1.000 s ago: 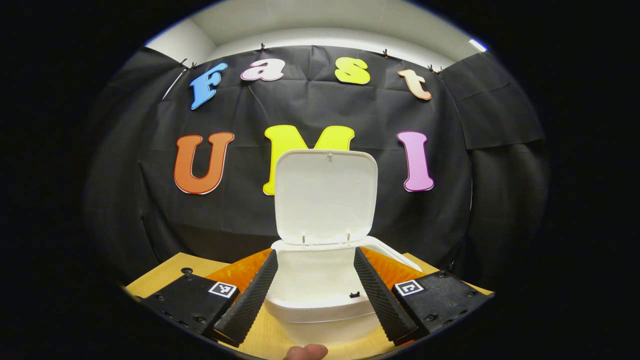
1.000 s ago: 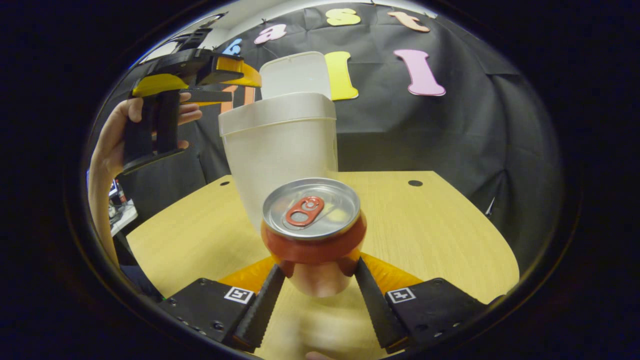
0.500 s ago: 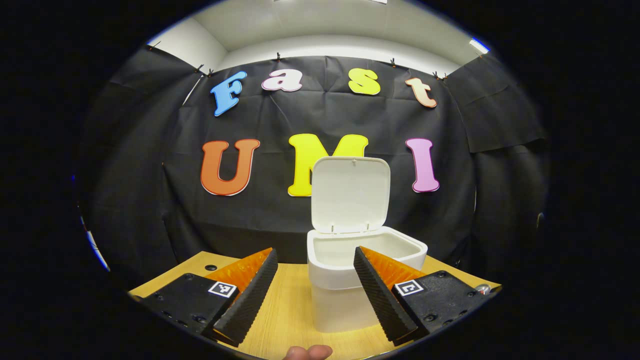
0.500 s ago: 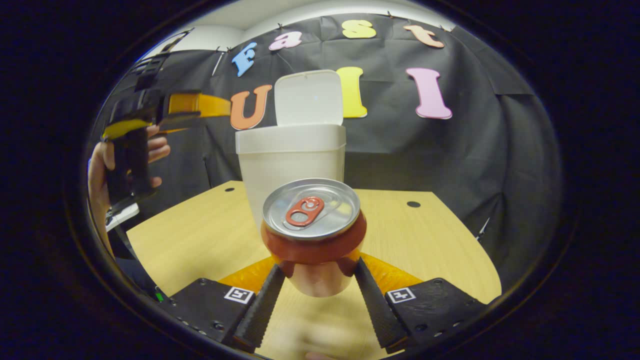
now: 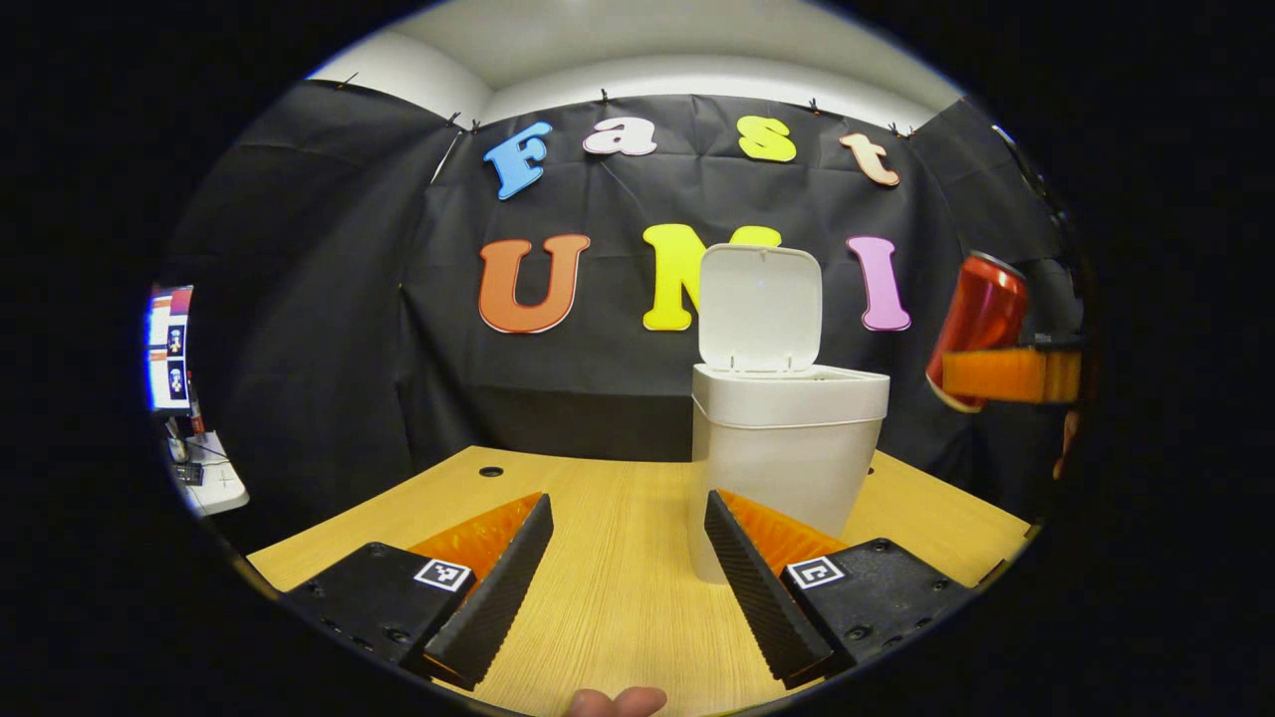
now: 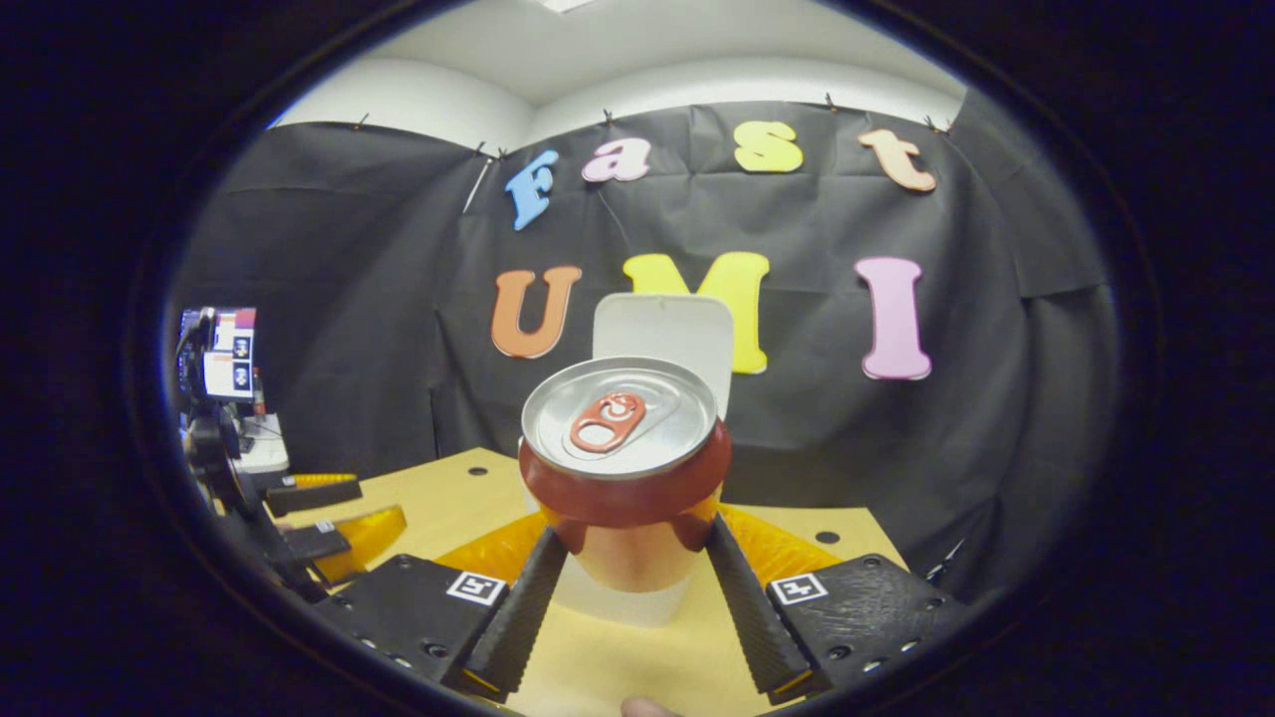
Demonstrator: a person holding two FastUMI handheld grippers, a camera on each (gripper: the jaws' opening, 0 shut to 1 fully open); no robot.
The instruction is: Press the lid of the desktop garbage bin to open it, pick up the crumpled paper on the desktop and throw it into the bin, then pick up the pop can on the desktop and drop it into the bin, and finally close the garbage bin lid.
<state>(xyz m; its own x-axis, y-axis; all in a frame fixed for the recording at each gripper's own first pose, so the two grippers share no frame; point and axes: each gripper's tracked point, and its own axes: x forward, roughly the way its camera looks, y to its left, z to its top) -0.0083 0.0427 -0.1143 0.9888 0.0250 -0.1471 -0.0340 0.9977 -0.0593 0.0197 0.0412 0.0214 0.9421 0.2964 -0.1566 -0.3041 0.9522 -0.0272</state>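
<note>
The right gripper (image 6: 628,588) has both fingers squeezed on the red pop can (image 6: 623,468), lifted off the table (image 5: 618,578); in the left gripper view the can (image 5: 976,324) hangs in the air to the right of the white bin (image 5: 782,468); the bin stands on the table with its lid (image 5: 760,307) up; the left gripper (image 5: 623,578) sits low over the table, fingers wide apart, holding nothing; the bin is just behind its right finger.

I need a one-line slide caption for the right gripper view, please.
Right gripper holds the red pop can upright before the white bin, lid open.
</note>
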